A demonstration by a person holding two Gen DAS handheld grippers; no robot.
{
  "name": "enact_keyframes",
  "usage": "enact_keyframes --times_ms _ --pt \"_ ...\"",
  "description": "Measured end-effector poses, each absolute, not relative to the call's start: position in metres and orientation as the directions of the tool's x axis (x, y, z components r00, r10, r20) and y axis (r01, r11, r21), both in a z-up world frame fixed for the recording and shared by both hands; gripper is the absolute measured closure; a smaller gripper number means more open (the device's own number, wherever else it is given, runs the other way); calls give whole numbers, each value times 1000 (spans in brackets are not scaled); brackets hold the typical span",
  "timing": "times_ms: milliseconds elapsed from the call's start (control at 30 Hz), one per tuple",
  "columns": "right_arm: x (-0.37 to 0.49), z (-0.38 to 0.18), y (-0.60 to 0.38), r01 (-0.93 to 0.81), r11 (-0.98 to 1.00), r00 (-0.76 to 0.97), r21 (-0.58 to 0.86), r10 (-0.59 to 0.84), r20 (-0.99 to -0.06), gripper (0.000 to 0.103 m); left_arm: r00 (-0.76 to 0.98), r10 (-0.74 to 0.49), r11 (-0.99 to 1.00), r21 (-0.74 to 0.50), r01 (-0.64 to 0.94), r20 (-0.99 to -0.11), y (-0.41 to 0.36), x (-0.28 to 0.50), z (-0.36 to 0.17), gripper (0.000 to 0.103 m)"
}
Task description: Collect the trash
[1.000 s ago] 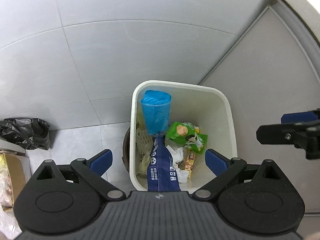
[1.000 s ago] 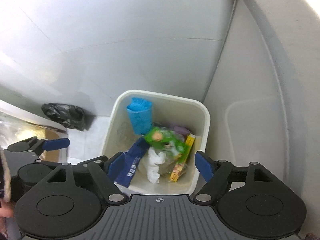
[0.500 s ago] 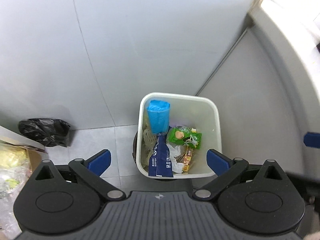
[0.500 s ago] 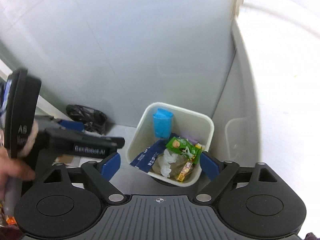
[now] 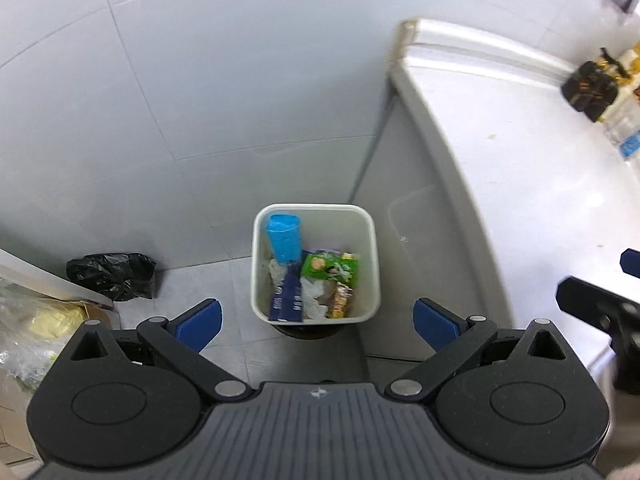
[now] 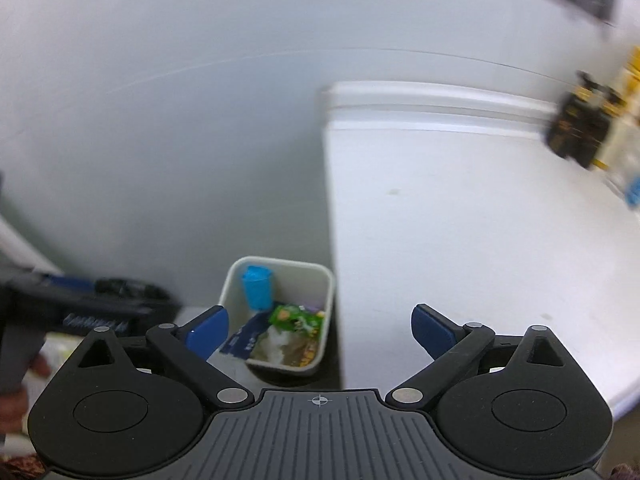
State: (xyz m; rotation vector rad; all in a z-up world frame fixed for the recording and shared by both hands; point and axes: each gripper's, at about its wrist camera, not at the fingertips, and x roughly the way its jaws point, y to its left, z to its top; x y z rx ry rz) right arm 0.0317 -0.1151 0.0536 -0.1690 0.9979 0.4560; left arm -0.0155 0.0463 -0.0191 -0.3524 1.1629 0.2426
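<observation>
My left gripper (image 5: 316, 322) has jaws apart, nothing between; my right gripper (image 6: 320, 332) is opening wide, empty too; white bin (image 5: 256, 264) sits well below and ahead of both, holding a blue cup (image 5: 285, 240), green wrapper (image 5: 330, 267) and dark blue packet (image 5: 289, 300); black bag (image 5: 112, 276) lies left of my left claw.

The bin (image 5: 256, 280) stands on the floor against the far wall, just left of a counter (image 5: 520, 184). In the bin, a cup (image 5: 285, 238) stands at the far left, a long wrapper (image 5: 289, 300) lies nearer, and a snack packet (image 5: 330, 267) lies right of both. A crumpled bag (image 5: 112, 276) lies on the floor well left of the bin. Boxes (image 5: 590, 90) stand at the counter's far right.
</observation>
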Motion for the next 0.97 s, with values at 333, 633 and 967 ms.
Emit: enact_keyframes --times_ms 333,633,967 --pt "36 53 -138 -373 927 463 46 229 -856 3 361 32 926 -109 -363 -932 25 -22 -4 1" --pt "33 48 -136 -385 921 446 57 240 -862 3 348 30 920 -110 -375 -937 24 -25 -2 1" --pt "38 40 -137 -366 929 449 56 230 -863 3 345 2 925 -129 -357 -939 17 -20 -4 1"
